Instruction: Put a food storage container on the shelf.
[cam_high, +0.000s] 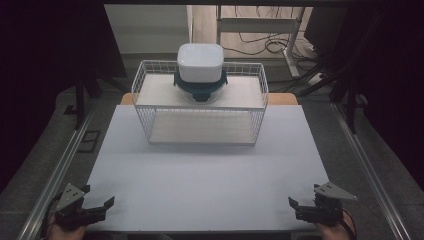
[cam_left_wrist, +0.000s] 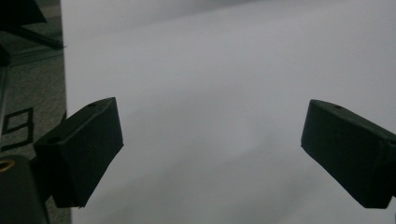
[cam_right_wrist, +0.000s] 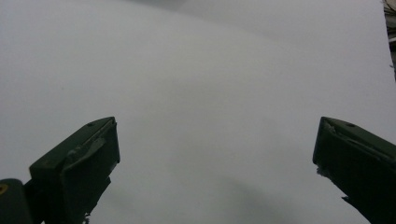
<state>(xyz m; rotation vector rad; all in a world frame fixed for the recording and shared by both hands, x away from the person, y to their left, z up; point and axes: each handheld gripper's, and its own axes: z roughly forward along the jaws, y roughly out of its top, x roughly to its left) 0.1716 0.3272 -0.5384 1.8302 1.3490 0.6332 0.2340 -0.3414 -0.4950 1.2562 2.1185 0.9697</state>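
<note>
A white wire rack (cam_high: 145, 95) stands at the far middle of the white table (cam_high: 200, 180). On its upper shelf sits a clear bowl with a dark teal lid (cam_high: 200, 90), and a white rounded container (cam_high: 200, 61) rests on that lid. My left gripper (cam_high: 99, 195) is at the table's near left corner, open and holding nothing. At the near right corner my right gripper (cam_high: 303, 194) is open and holds nothing. In the left gripper view the left gripper (cam_left_wrist: 212, 140) has its jaws wide apart over bare table. The right gripper (cam_right_wrist: 217, 149) stands the same way in the right gripper view.
Metal rails (cam_high: 60, 165) run along both sides of the table. Grey floor lies beyond them. Behind the rack are a white frame (cam_high: 260, 25) and loose cables (cam_high: 270, 45) on the floor. The rack's lower shelf (cam_high: 200, 127) holds nothing.
</note>
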